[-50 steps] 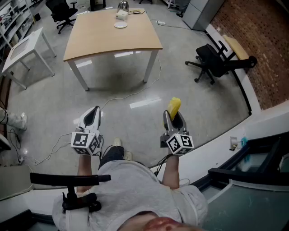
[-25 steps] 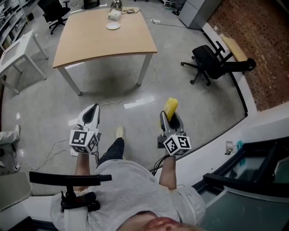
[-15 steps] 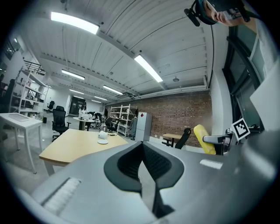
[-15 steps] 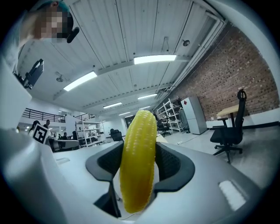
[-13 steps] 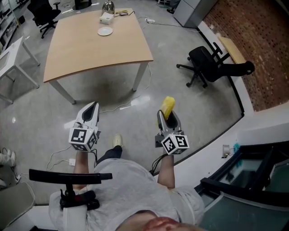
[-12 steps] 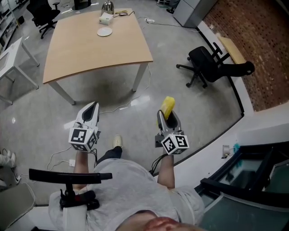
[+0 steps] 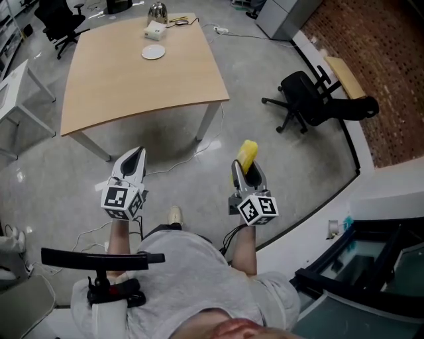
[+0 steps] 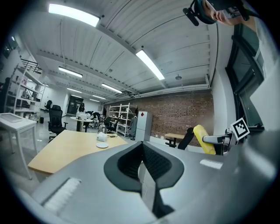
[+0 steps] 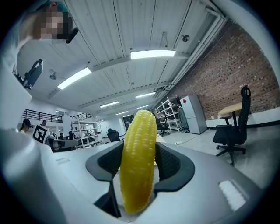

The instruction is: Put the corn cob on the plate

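Observation:
My right gripper (image 7: 246, 167) is shut on a yellow corn cob (image 7: 248, 155), which sticks out past the jaws over the floor. In the right gripper view the corn cob (image 9: 138, 162) stands upright, pinched between both black pads. The left gripper (image 7: 134, 163) is shut with nothing in it, and its pads meet in the left gripper view (image 8: 142, 162). A small white plate (image 7: 153, 52) lies on the far part of a wooden table (image 7: 132, 79), well ahead of both grippers. From the left gripper view the plate (image 8: 102, 145) shows on the table, and the corn cob (image 8: 204, 138) off to the right.
A white box (image 7: 155, 31) and a metal kettle (image 7: 157, 10) stand behind the plate. A black office chair (image 7: 313, 104) lies tipped at the right near a brick wall. Cables (image 7: 192, 147) trail on the floor under the table. A white side table (image 7: 16, 79) is at the left.
The view has shifted as the person walks toward the table; the table and plate sit slightly nearer and more to the left. Both grippers keep their pose, the corn still held.

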Available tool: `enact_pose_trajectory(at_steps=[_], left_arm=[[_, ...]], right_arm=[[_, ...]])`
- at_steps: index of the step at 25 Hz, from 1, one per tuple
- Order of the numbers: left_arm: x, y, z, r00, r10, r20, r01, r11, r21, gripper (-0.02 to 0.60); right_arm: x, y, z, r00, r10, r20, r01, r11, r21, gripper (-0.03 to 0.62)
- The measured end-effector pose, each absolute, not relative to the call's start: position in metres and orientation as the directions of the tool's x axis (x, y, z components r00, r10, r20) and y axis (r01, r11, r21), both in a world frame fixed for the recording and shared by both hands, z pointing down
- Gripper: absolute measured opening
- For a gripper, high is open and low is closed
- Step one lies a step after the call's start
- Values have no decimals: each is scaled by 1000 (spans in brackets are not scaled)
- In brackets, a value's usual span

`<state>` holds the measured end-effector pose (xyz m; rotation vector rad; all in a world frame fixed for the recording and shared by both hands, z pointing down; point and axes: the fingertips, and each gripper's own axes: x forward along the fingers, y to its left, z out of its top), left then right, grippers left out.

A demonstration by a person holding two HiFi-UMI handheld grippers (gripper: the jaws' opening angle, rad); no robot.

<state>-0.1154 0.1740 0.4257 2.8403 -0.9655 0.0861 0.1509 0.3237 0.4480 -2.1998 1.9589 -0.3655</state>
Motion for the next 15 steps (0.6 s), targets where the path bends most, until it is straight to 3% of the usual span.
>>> enact_pose_trajectory(at_steps=[15], left_arm=[[-126, 118, 414, 725, -684, 85, -689, -718, 102, 19]], right_arm=[[154, 239, 442, -2, -998, 55, -959, -13, -283, 230]])
